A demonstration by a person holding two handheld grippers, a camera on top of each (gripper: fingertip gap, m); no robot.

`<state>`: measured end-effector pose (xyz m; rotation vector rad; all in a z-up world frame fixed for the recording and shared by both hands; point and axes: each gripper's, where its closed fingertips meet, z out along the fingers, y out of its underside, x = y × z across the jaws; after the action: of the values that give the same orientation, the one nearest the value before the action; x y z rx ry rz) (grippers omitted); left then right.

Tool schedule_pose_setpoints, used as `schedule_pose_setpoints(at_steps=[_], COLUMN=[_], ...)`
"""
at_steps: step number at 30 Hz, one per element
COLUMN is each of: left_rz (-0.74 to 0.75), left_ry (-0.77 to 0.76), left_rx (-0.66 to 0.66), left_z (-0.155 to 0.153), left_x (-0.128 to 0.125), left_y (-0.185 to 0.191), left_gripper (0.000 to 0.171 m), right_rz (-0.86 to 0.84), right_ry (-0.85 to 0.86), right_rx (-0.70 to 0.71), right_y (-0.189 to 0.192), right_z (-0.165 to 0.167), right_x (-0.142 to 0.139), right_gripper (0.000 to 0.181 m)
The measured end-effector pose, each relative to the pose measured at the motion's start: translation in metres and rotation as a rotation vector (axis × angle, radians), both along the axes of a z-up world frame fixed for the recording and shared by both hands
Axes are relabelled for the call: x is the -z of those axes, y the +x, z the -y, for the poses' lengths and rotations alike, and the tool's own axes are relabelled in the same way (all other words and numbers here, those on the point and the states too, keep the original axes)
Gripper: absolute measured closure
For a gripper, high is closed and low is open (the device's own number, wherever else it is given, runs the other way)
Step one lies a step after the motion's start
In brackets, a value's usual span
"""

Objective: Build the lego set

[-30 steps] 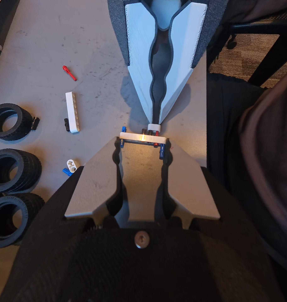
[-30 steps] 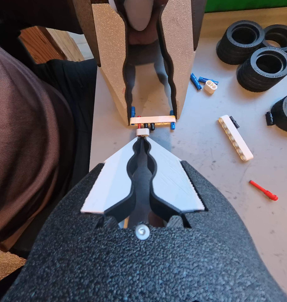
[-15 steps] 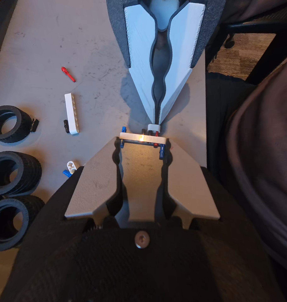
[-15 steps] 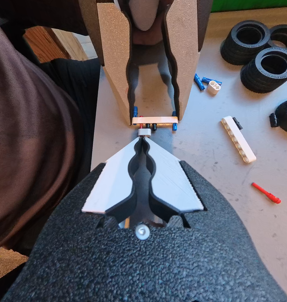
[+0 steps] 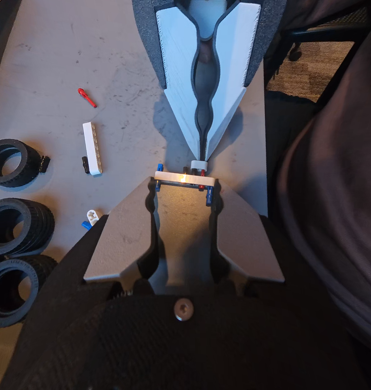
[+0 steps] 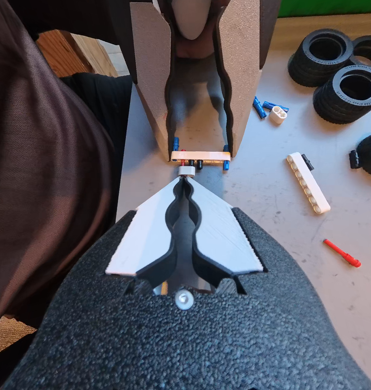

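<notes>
Lego beam (image 5: 184, 178), white and studded with pins, sits clamped end to end between the left gripper (image 5: 184, 185) fingertips. The right gripper (image 6: 183, 177), pressed together, pinches a small white connector (image 6: 186, 170) against 2 pins. Light, rigid, slippery plastic: grip flat faces.
</notes>
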<state>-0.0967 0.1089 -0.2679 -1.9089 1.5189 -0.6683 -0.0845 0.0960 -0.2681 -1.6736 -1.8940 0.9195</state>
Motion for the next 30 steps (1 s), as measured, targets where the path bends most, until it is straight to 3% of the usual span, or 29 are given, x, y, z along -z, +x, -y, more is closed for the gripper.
schedule_pose_setpoints(at_steps=[21, 30], left_rz=[-0.002, -0.006], left_ry=[0.010, 0.145], left_rx=[-0.001, 0.004], left_z=[0.0001, -0.0001], left_x=[-0.0002, -0.0042], left_y=[-0.0001, 0.0009], left_gripper=[0.118, 0.118], right_rz=[-0.004, -0.005], right_ry=[0.021, 0.025], right_rx=[0.001, 0.001], right_y=[-0.0002, -0.0004], right_z=[-0.0005, -0.0007], right_x=[0.0000, 0.0002], right_gripper=[0.181, 0.181])
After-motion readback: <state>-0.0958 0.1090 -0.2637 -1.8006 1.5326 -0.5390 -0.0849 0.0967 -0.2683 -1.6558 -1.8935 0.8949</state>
